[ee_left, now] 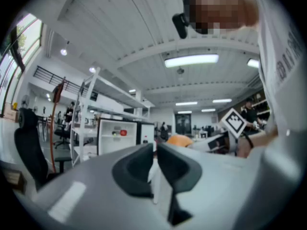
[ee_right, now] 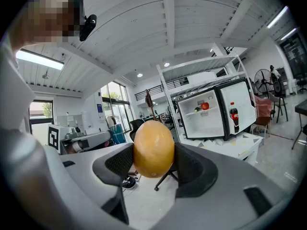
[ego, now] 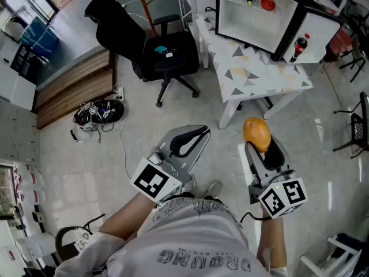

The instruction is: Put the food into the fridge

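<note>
In a big room, a fridge is standing open on a table. Well short of the fridge, the right gripper is hugging a smooth orange fruit round its fat middle, likely firm but slippery. The left gripper is sitting shut, empty.
</note>
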### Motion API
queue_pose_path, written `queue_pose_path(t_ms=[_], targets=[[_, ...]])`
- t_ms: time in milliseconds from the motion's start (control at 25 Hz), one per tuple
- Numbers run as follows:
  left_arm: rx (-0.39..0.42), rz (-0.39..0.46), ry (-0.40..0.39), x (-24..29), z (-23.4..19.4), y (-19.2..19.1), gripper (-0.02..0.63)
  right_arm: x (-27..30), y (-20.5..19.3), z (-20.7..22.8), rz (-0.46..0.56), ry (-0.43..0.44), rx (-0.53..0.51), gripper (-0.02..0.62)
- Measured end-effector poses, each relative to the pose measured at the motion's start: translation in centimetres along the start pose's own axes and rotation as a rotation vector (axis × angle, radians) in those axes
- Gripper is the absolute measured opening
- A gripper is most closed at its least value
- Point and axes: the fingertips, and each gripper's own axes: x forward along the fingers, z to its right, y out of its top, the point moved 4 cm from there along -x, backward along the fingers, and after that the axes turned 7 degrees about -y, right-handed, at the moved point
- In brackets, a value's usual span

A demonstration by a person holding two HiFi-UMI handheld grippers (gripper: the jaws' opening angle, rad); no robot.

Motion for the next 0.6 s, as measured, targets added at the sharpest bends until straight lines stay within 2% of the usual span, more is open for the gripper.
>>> queue_pose_path(t_ms=[600], targets=[[-0.015,-0.01,0.028,1.2,1.2,0.3,0.029,-0.8,-0.5,1.6,0.004,0.018,0.053,0.268]])
